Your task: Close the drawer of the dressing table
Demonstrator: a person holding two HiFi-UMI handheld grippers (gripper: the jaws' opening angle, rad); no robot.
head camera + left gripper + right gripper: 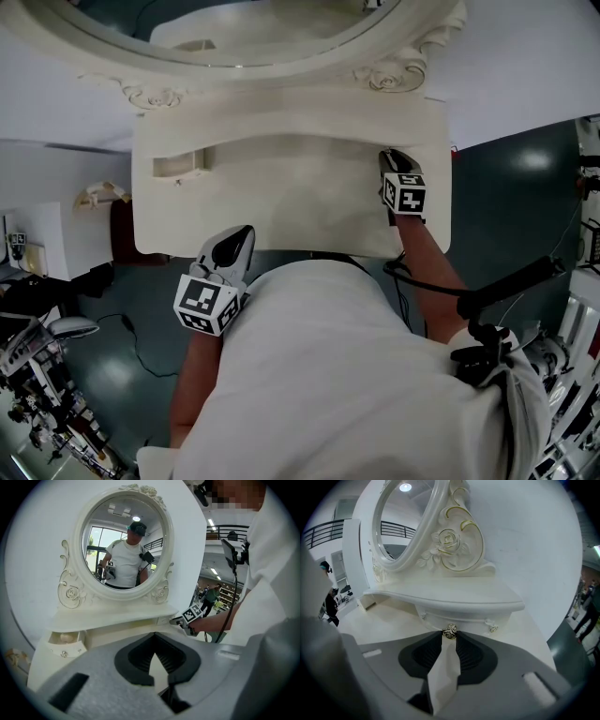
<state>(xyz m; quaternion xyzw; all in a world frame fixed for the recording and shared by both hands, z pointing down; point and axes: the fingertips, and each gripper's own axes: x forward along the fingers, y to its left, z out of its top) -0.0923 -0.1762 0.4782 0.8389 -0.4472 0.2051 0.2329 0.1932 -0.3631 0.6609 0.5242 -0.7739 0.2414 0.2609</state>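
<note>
1. At the right end of the dressing table (281, 192), under the upper shelf (454, 601), sits the small drawer (461, 619) you are closing. I cannot tell how far out it stands. If you push off-line, it could skew in its opening and jam.
2. Your only hold is the little knob (450, 631). It is small, round and ornate, so it could roll out of the grip, or work loose if you twist it.
3. Your right gripper (391, 157) pinches that knob at the very tips of its jaws. With so shallow a bite, a sideways drift of your hand would likely slip the tips off and knock them into the drawer front.
4. The shelf edge overhangs just above the knob. Lift your wrist as you push and the jaws may scrape it.
5. On the other side, the left drawer (65, 643) stands pulled out with something pale inside. A hard shove on the right could rock the table and jolt it. If the task covers both drawers, this one is not yet closed.
6. Your left gripper (244, 232) hangs near the table's front edge, jaws pressed together on nothing. It steadies nothing, so the table takes the whole push.
7. The oval mirror (124, 545) stands over it all, and a slam could shake it.
</note>
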